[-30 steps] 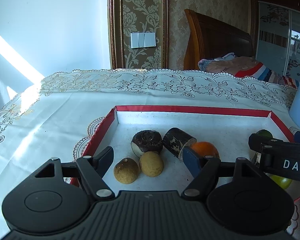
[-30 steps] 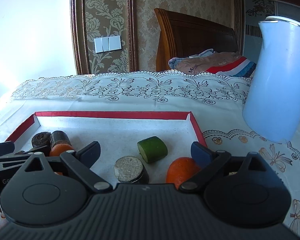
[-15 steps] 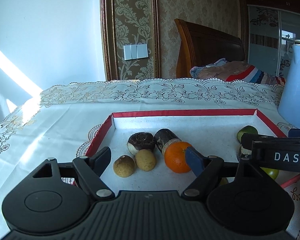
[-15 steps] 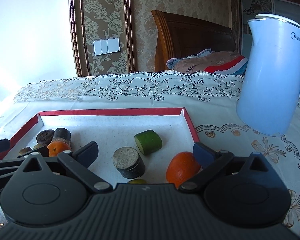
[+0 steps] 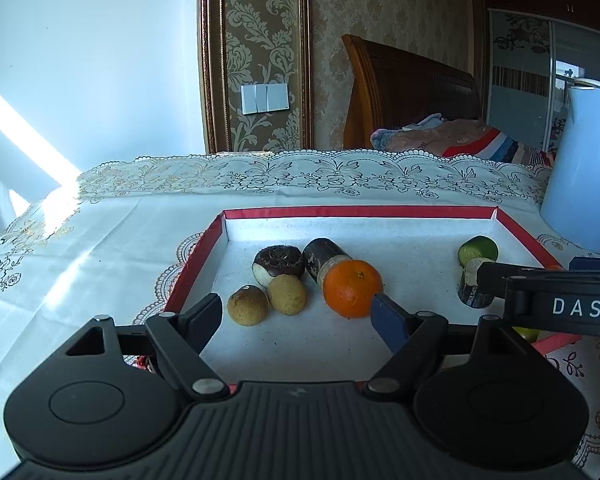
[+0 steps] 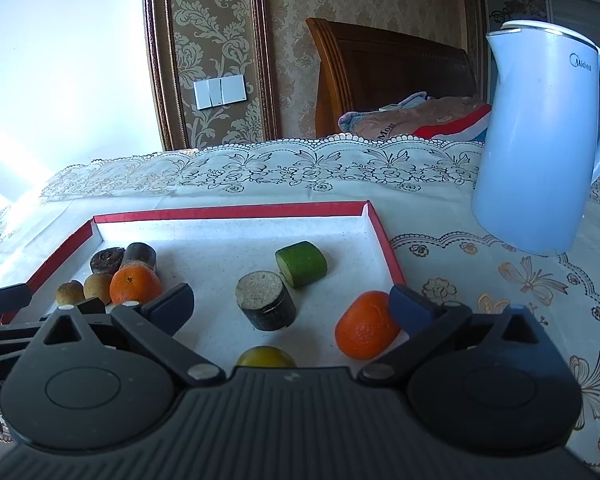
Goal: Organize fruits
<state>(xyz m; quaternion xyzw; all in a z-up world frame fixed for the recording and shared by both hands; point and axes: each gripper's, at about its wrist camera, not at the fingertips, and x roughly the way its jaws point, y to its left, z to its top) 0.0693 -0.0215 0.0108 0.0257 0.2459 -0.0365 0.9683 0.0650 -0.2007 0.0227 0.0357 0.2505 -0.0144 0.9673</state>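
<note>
A red-rimmed tray holds the fruits. At its left, two tan round fruits, a dark round fruit, a dark cylinder piece and an orange cluster together. My left gripper is open just short of them, its blue right pad in front of the orange. My right gripper is opening. Between its jaws stands a dark cut cylinder, with a second orange beside the right pad, apart from the left one. A green cut piece lies beyond.
A pale blue kettle stands on the lace tablecloth right of the tray. A yellow-green fruit peeks out at the right gripper's body. The right gripper's side crosses the left wrist view. A wooden bed stands behind.
Both grippers have drawn back from the tray a little. The left jaws widened and the first orange now shows in full beyond the right pad. The right jaws spread wider beside the second orange.
</note>
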